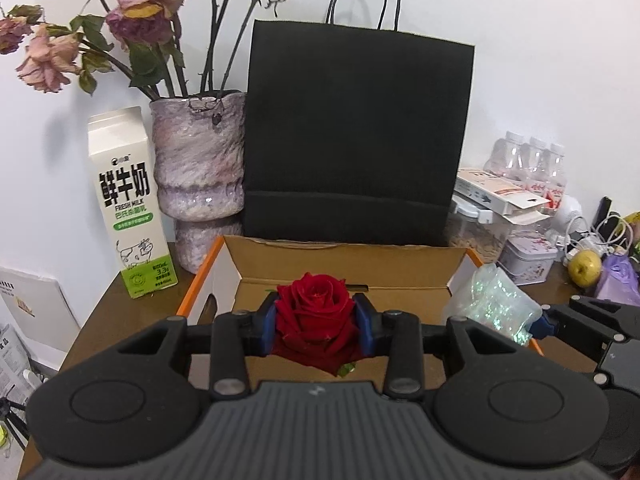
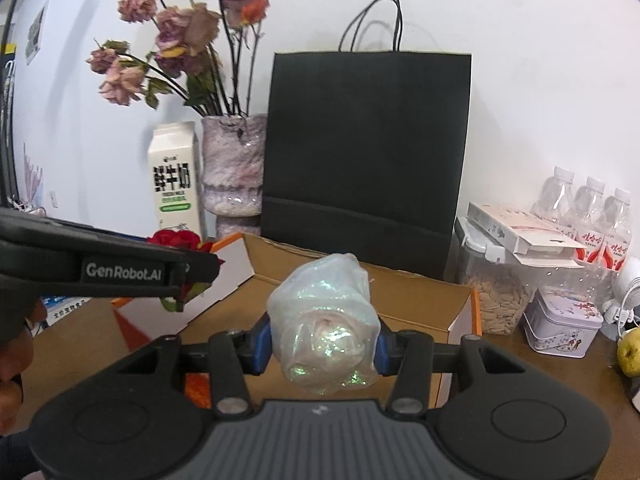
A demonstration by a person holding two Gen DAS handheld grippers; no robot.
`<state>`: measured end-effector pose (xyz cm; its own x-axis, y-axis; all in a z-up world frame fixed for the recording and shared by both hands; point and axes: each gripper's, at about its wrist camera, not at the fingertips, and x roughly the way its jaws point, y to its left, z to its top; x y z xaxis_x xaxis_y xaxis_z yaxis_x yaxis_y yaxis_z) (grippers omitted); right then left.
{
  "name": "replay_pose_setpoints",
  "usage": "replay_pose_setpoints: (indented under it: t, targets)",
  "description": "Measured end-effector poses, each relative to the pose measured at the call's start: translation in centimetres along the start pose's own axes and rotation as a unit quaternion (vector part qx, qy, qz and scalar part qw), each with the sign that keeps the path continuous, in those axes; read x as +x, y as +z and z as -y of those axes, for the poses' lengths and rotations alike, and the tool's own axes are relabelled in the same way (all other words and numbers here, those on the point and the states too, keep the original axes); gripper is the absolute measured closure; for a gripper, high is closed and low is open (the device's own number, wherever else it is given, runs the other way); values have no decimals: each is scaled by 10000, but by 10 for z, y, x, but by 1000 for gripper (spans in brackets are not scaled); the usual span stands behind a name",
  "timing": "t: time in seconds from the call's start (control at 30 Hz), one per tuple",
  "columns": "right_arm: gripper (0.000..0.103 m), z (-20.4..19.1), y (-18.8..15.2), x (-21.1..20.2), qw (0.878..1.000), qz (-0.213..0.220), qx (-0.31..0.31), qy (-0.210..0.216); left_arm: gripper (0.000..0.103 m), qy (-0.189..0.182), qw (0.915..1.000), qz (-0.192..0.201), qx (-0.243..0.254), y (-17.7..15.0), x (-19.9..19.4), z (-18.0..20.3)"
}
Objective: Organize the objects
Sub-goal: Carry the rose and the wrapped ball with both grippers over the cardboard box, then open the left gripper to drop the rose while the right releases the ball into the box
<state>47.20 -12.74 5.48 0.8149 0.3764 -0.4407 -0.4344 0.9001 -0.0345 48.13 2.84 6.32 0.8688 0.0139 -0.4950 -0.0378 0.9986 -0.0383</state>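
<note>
A red rose (image 1: 316,316) sits clamped between the blue pads of my left gripper (image 1: 320,322), held above the open cardboard box (image 1: 352,256). The same rose (image 2: 178,242) shows beside the left gripper's black body at the left of the right wrist view. My right gripper (image 2: 324,346) is shut on a pale flower in a glittery translucent wrapper (image 2: 324,320), over the same box (image 2: 420,292). That wrapped flower (image 1: 494,300) appears at the right of the left wrist view, beside the right gripper's black body.
Behind the box stand a black paper bag (image 1: 356,140), a mottled vase of dried roses (image 1: 200,168) and a milk carton (image 1: 128,200). To the right are a seed jar (image 2: 500,296), a small tin (image 2: 560,324), water bottles (image 2: 588,212) and a yellow fruit (image 1: 584,268).
</note>
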Motion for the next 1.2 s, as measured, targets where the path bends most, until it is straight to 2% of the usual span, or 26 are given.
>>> replay_pose_setpoints:
  t: [0.47, 0.7, 1.07, 1.13, 1.17, 1.2]
  targets:
    - [57, 6, -1, 63, 9992, -378, 93, -66, 64, 231, 9990, -339, -190, 0, 74, 0]
    - [57, 12, -6, 74, 9987, -478, 165, -108, 64, 262, 9981, -429, -362, -4, 85, -11]
    - [56, 14, -9, 78, 9984, -526, 175, -126, 63, 305, 9980, -444, -330, -9, 91, -13]
    - [53, 14, -9, 79, 9983, -543, 168, -112, 61, 290, 9981, -430, -318, -9, 90, -13]
    - [52, 14, -10, 79, 9982, -561, 163, -120, 56, 292, 9983, -415, -297, -10, 90, -12]
    - [50, 14, -10, 79, 9982, -561, 161, -121, 47, 286, 9984, -396, -276, -10, 89, -11]
